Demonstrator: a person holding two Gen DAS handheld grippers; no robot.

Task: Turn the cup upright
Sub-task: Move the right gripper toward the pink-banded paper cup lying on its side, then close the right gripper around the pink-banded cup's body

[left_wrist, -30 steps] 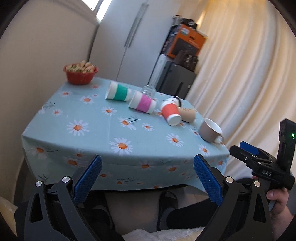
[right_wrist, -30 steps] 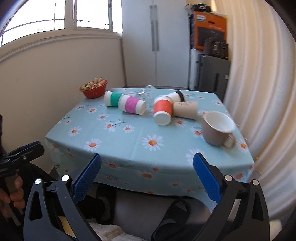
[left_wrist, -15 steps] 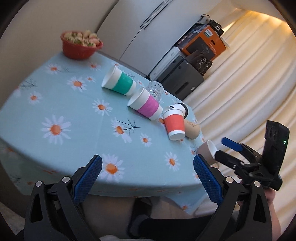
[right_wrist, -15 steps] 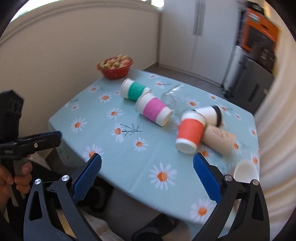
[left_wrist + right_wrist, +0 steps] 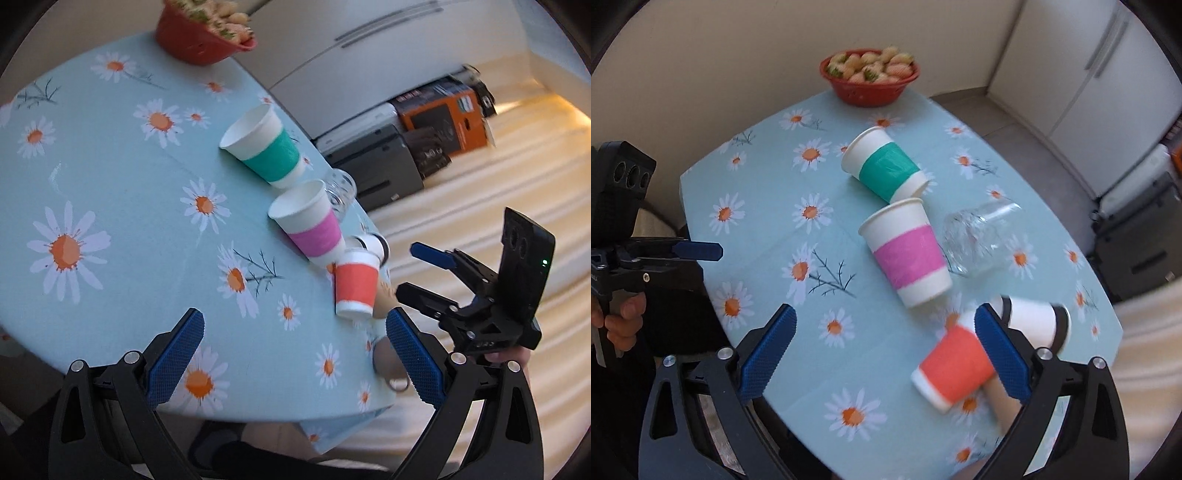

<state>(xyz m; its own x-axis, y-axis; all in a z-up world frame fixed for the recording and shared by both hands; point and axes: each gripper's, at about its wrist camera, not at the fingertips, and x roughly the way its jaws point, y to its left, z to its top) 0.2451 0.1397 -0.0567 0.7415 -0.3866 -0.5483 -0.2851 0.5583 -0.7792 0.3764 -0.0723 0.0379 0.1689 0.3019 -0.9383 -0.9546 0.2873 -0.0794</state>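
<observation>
Several paper cups lie on their sides on the daisy tablecloth [image 5: 768, 229]: a green-banded cup [image 5: 884, 168] [image 5: 266, 147], a pink-banded cup [image 5: 907, 251] [image 5: 310, 225], an orange cup [image 5: 955, 369] [image 5: 356, 286], a white cup with a black rim [image 5: 1036, 319] and a tan cup [image 5: 386, 301]. A clear glass [image 5: 980, 238] lies beside the pink cup. My left gripper [image 5: 293, 356] is open and empty above the table's near edge. My right gripper [image 5: 884, 354] is open and empty, near the orange cup.
A red bowl of fruit [image 5: 870, 75] stands at the far edge by the wall. A beige mug [image 5: 388, 360] sits near the table's right edge. Cabinets, a black case [image 5: 380, 166] and an orange box [image 5: 448, 118] stand beyond. Curtains hang to the right.
Both grippers have moved forward and up over the table and now look down on the cups. Both stay open. The cups have not moved.
</observation>
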